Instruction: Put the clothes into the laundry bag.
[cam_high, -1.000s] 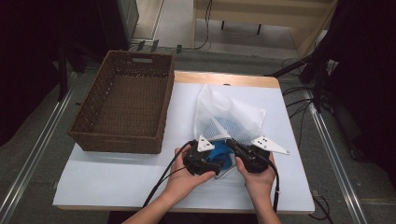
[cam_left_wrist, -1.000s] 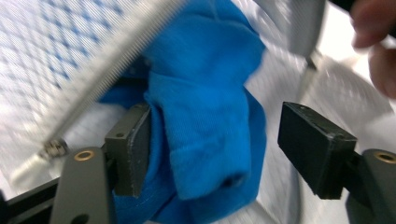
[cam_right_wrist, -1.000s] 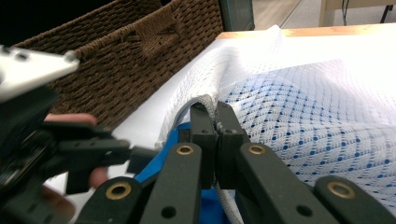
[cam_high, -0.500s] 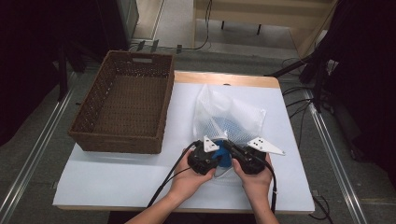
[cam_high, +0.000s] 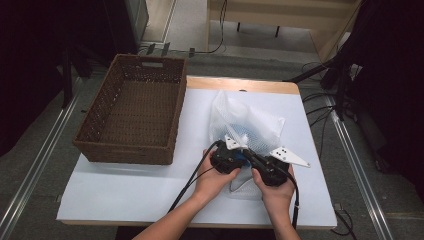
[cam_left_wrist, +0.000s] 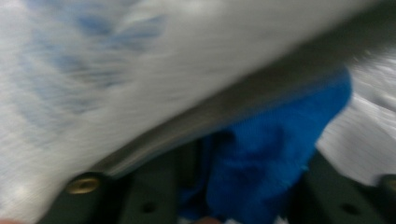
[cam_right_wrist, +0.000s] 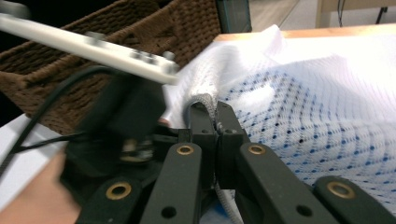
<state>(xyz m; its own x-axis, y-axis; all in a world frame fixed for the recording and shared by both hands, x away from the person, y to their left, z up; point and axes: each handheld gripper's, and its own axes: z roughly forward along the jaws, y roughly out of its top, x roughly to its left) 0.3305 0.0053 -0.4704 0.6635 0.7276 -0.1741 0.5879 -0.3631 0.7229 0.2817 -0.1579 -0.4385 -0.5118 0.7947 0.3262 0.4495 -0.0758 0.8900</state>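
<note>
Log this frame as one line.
right gripper: shut on mesh bag edge | left gripper: at bag opening, blue cloth between jaws | wicker basket: empty

One white mesh bag (cam_high: 247, 125) at frame centre (blue dots showing through its weave); one blue cloth (cam_left_wrist: 275, 140) inside it; one wicker basket (cam_high: 131, 117) at the left; two claws, left (cam_high: 235, 156) and right (cam_high: 256, 161), on one desk (cam_high: 125, 190).

Both grippers black. Left gripper (cam_high: 239, 156) has a black cable trailing toward 7 o'clock. Right gripper (cam_high: 248, 156) has a pale 3-corner plate w/ small dark dots, pointing to 3 o'clock. Right gripper's (cam_right_wrist: 215, 125) arms are flat black bars w/ brass-ring screws. Forearms bare, no sleeves.
</note>
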